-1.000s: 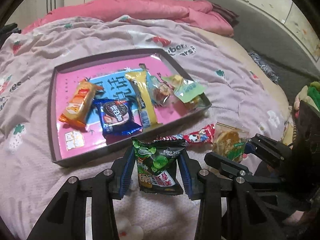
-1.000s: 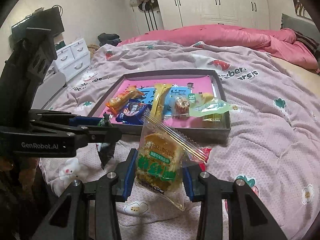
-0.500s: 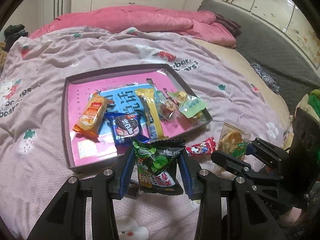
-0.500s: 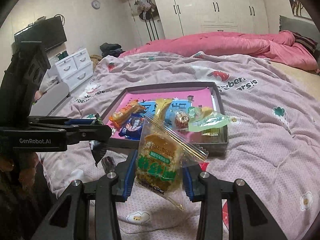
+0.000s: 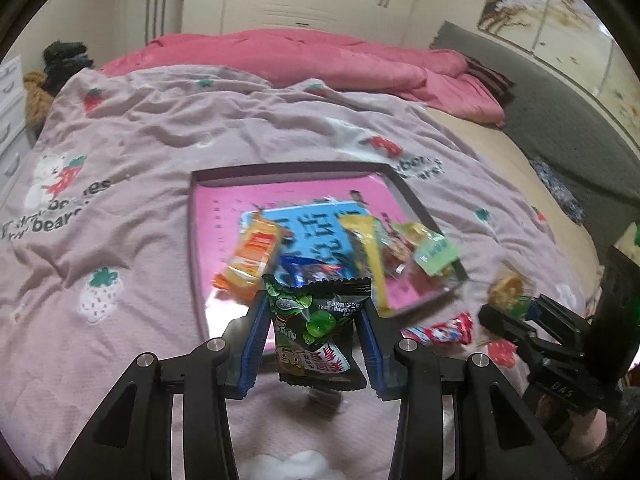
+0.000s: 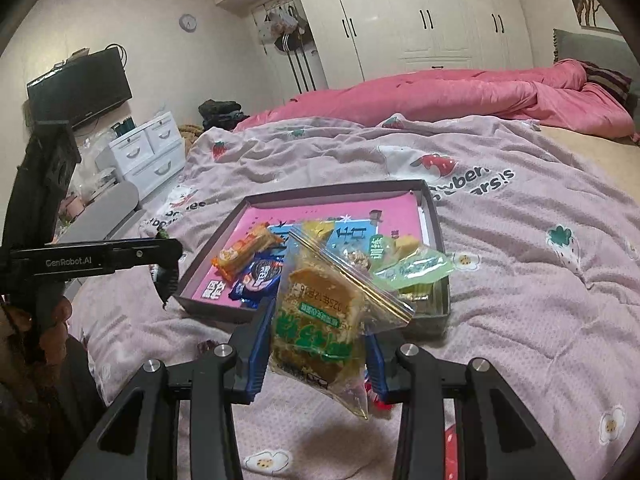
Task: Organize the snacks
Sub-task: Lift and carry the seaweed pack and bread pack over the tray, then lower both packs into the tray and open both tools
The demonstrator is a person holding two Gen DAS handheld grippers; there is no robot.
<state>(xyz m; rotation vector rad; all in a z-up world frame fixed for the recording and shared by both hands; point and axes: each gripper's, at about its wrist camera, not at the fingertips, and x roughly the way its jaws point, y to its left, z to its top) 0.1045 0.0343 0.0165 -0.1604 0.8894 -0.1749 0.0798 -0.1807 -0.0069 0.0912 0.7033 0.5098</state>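
Note:
My left gripper [image 5: 314, 340] is shut on a dark green snack packet [image 5: 316, 328] and holds it above the bedspread, in front of the shallow grey tray [image 5: 192, 240]. My right gripper [image 6: 316, 344] is shut on a clear bag of yellow cake [image 6: 320, 312], held above the bed near the tray's [image 6: 438, 240] front edge. The tray holds an orange biscuit pack [image 5: 252, 256], a blue cookie pack [image 6: 258, 278], a yellow bar [image 5: 366, 252] and a light green pouch [image 6: 416, 266]. A red wrapped candy [image 5: 440, 328] lies on the bedspread right of the tray.
The tray sits on a pink strawberry bedspread [image 6: 540, 280]. A pink quilt [image 6: 460, 96] is bunched at the back. White drawers [image 6: 148, 152] and a TV [image 6: 78, 88] stand left of the bed. A small dark wrapper [image 5: 326, 400] lies under the left gripper.
Both grippers have risen and drawn back from the tray with their packets still held. The views now show more of the room and the tray looks smaller.

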